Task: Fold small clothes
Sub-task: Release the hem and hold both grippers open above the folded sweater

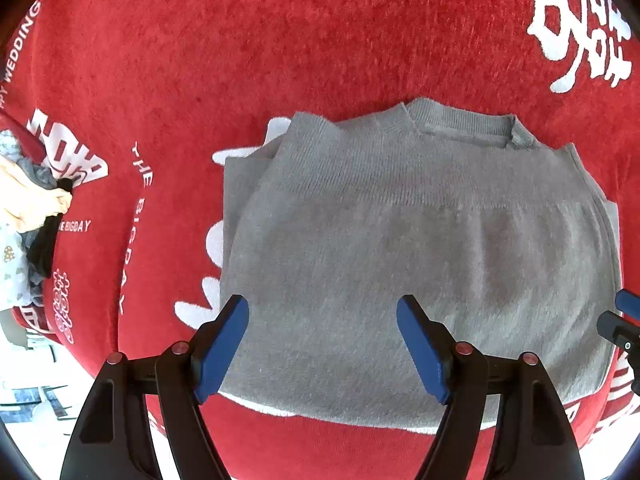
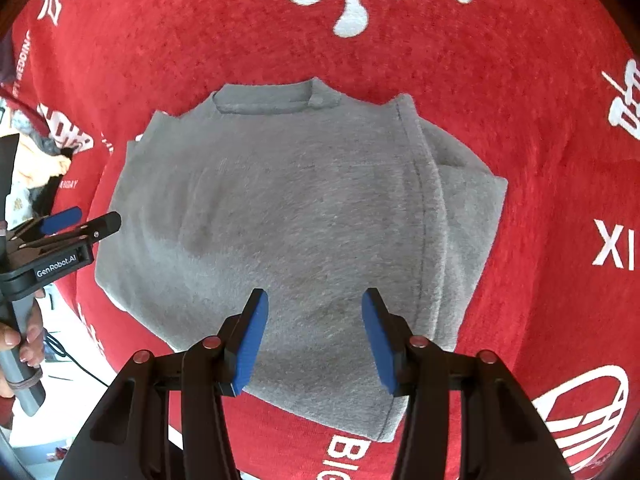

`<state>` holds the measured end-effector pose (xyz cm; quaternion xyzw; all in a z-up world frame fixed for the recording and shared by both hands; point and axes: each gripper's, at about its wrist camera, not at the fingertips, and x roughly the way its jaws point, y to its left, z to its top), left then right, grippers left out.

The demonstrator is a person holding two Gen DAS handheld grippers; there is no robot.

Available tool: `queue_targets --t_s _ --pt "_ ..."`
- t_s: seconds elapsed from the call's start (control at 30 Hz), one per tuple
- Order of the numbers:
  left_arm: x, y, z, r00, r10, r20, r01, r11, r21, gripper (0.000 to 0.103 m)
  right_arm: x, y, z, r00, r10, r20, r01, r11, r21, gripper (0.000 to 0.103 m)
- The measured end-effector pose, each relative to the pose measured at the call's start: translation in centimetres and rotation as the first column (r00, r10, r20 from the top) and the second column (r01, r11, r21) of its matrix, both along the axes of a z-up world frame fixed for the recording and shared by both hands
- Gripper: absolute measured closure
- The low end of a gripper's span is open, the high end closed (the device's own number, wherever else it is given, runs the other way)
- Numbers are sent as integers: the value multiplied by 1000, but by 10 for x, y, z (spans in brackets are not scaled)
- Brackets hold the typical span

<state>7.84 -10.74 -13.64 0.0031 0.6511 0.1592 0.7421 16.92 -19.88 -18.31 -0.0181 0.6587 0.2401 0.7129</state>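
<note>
Basically both grippers hang nose-down over a grey knit sweater [image 1: 420, 248] lying folded on a red printed cloth [image 1: 240, 40], collar at the far edge. Left gripper [image 1: 322, 350]: jaws wide apart, nothing between them, tips over the near-left part of the sweater. Right gripper [image 2: 316, 340]: jaws apart but narrower, also holding nothing, over the near hem toward the sweater's right side.

Risks, as a guess: the sleeves look tucked underneath on both sides, so a pinch on only the top layer would lift that layer and let the tucked parts slide out. Grabbing too deep could catch the red cloth with the hem and drag the whole surface. Knit is floppy and thickish, so uneven lifting between the two hands would skew the next fold.

Hard to read: cannot tell whether the fingertips touch the fabric or hover just above. How many layers lie under the top panel is hidden. At the far left edge sits a pile of other clothes [image 1: 24, 216], cut off, items not separable. A hand [image 2: 24, 336] on the left gripper's handle shows only partly in the right view.
</note>
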Motion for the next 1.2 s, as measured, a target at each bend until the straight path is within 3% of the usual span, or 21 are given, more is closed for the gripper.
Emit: queue_targets --t_s 0.2,0.47,0.6,0.67,0.77,0.87,0.97,1.1,1.2 --pt "-31 28 -6 1000 29 0 -29 997 -78 25 -22 16 5 1000 -6 3 6 1000 -13 46" --pt "-90 96 -20 997 77 -9 -77 978 -196 25 -63 38 1 997 -65 -48 65 998 -5 46" --pt "-113 118 -31 996 93 -2 -89 949 -302 25 -86 60 -9 991 -76 -109 81 996 43 46" --pt "-121 127 -36 993 119 2 -109 922 -373 25 -97 73 -15 986 -73 -147 85 993 78 46" --pt "-119 134 -36 990 135 44 -106 908 -405 25 -110 92 -22 981 -66 -183 83 993 90 46" --pt "-111 137 -35 988 138 69 -95 896 -433 25 -119 110 -22 987 -23 -161 31 998 51 46" --pt "-104 136 -28 989 117 85 -71 907 -416 25 -124 128 -14 994 60 -91 -65 997 -51 46" --pt "-108 131 -18 990 108 91 -64 916 -397 25 -122 138 -5 994 95 -48 -98 991 -89 46" --pt "-110 134 -9 979 180 93 -123 894 -431 25 -119 142 0 995 95 -34 -98 990 -100 46"
